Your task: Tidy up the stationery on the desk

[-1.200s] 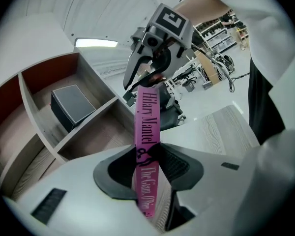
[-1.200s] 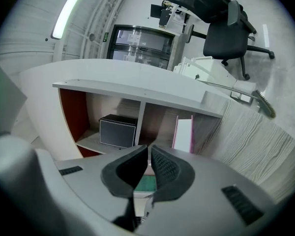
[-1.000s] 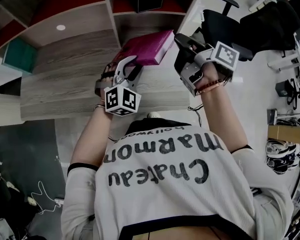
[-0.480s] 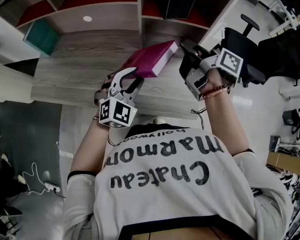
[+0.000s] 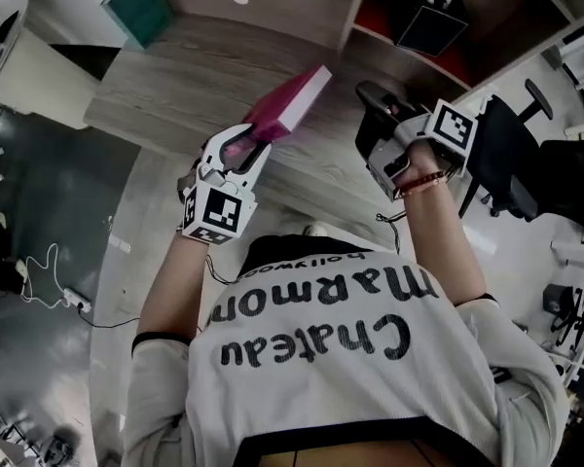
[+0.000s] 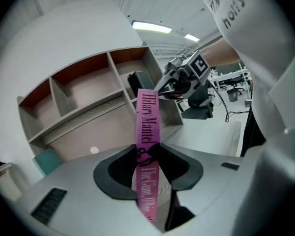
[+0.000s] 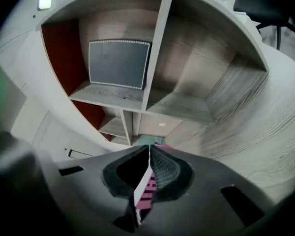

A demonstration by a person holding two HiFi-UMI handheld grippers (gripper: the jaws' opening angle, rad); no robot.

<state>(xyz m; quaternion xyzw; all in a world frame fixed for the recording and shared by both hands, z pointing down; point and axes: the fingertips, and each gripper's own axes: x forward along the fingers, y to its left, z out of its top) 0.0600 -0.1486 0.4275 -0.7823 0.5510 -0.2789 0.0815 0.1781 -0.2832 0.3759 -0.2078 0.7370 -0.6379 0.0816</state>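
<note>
The pink book [image 5: 287,105] is in the air above the wooden desk [image 5: 195,76], tilted, with its far end pointing toward the shelf unit [image 7: 157,48] at the back. The left gripper [image 5: 236,154] is clamped on its near end, with the spine running upright between the pads. That edge-on grip probably suits sliding the book on end into a compartment, though the target cannot be told yet. The right gripper [image 5: 372,93] is just beside the book and clear of it. Its jaws have just been closing and now stand almost together on nothing, and the pink cover only shows through the slit behind them, so this hand seems free to steady or guide. In the shelf unit, a dark square box [image 7: 119,63] stands in a red-backed compartment, with what look like pens sticking out of it. The neighbouring compartments in view hold nothing. A teal box [image 5: 136,8] sits on the desk by the back panel, and its contents are not visible.
</note>
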